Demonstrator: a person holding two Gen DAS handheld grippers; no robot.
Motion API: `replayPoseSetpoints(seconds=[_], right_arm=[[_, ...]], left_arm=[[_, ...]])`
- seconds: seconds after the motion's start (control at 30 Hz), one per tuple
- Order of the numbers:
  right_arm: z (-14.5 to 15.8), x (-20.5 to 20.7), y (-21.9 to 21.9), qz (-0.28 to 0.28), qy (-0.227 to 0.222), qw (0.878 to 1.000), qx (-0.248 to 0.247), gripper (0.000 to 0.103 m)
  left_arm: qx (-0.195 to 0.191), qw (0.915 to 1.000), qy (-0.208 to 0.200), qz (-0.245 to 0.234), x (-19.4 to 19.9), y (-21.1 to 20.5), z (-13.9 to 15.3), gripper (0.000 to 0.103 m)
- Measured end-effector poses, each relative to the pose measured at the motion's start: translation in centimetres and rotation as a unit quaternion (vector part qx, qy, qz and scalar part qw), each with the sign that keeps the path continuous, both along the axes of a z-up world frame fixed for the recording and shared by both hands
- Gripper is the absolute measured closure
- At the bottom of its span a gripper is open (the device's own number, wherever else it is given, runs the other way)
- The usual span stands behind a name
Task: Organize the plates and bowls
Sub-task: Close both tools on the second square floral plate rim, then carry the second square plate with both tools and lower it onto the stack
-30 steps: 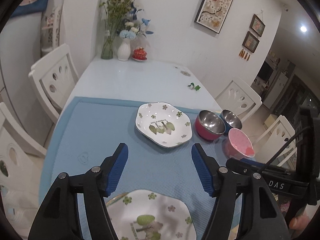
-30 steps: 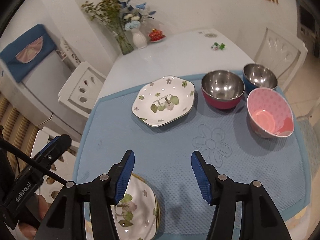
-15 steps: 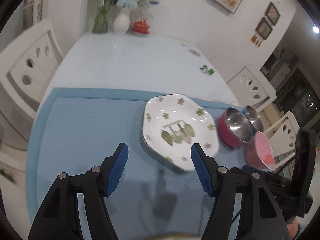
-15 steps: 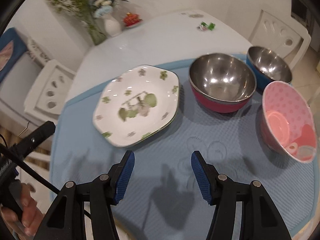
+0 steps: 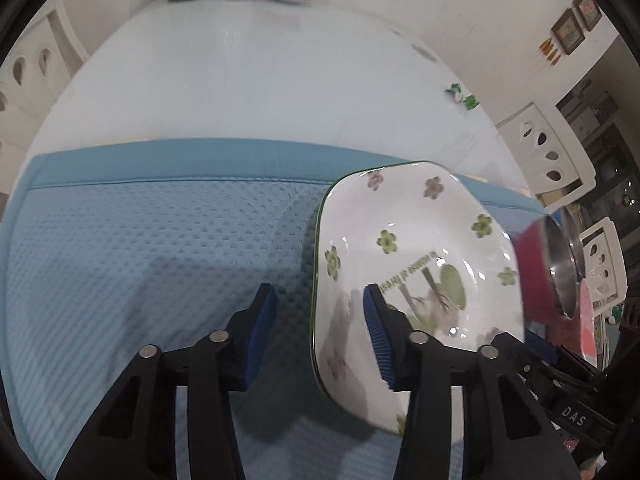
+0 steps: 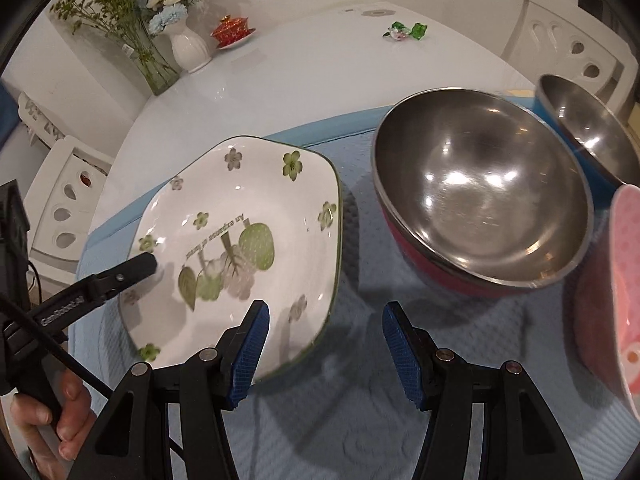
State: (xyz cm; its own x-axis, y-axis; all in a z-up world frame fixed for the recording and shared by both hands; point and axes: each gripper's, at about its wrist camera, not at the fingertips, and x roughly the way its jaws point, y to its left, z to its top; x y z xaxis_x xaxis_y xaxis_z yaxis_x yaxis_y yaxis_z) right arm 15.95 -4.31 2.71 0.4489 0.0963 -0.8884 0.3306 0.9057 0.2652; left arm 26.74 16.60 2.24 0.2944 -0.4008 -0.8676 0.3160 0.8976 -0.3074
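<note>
A white plate with green flowers (image 5: pixel 420 256) (image 6: pixel 240 236) lies on the blue mat. My left gripper (image 5: pixel 318 328) hangs low over the plate's left rim. That rim runs between its blue pads, the jaws are closing, and the pads stand clear of it. One of its fingers (image 6: pixel 136 266) shows over the same rim in the right wrist view. My right gripper (image 6: pixel 324 344) is open astride the plate's near right rim, one pad over the plate and one over the mat. To the right stand a red steel bowl (image 6: pixel 480 200), a blue steel bowl (image 6: pixel 588 128) and a pink bowl (image 6: pixel 616 300).
The blue mat (image 5: pixel 140 260) covers the near half of a white table (image 5: pixel 260 80). Vases (image 6: pixel 188 48), a red lidded cup (image 6: pixel 232 30) and green sweets (image 6: pixel 406 32) sit at the far end. White chairs (image 6: pixel 68 200) flank the table. A hand (image 6: pixel 48 412) holds the left gripper.
Both grippers came down and forward onto the far plate. The left jaws narrowed around its rim. The second plate near the front edge dropped out of view.
</note>
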Motion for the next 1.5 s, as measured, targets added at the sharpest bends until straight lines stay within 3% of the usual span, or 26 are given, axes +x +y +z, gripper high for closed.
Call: replayPoseSetpoints(seconds=[0.13, 0.27, 0.4, 0.43, 0.57, 0.87, 1.1, 1.2, 1.5], right_arm=[[-0.6, 0.9, 0.4, 0.007, -0.003, 1.0, -0.001, 0.052], [-0.5, 1.6, 1.3, 0.029, -0.016, 0.999, -0.015, 0.068], [-0.4, 1.7, 1.6, 0.047, -0.019, 0.998, -0.03, 0.069], [-0.4, 1.6, 1.6, 0.053, -0.02, 0.998, -0.034, 0.07], [-0.2, 1.2, 2.3, 0.076, -0.018, 0.996, -0.05, 0.071], [-0.6, -0.7, 4.9, 0.133, -0.008, 0.99, -0.039, 0.071], [-1.1, 0.5, 3.4, 0.133, -0.005, 0.991, -0.003, 0.071], [-0.9, 1.0, 3.8, 0.15, -0.016, 0.988, -0.021, 0.07], [1.3, -1.0, 3.8, 0.169, -0.04, 0.985, -0.023, 0.07]], left_arm=[[-0.003, 0.9999, -0.011, -0.004, 0.5, -0.2, 0.0, 0.065], [-0.01, 0.9999, -0.012, -0.005, 1.0, -0.1, 0.1, 0.065], [-0.024, 0.9994, -0.016, -0.018, 0.8, -0.3, 0.2, 0.066], [-0.038, 0.9988, -0.014, -0.027, 0.5, -0.3, 0.4, 0.07], [-0.009, 0.9988, -0.034, -0.036, -0.5, -0.9, 0.8, 0.07], [-0.01, 0.9996, -0.02, -0.02, -3.2, 2.6, 0.7, 0.07], [-0.003, 0.9996, -0.02, -0.021, -2.8, 1.8, -0.2, 0.071], [0.007, 0.9993, -0.029, -0.022, -2.6, 1.2, -0.3, 0.07], [0.022, 0.9968, -0.069, -0.033, -5.3, 1.1, 2.4, 0.07]])
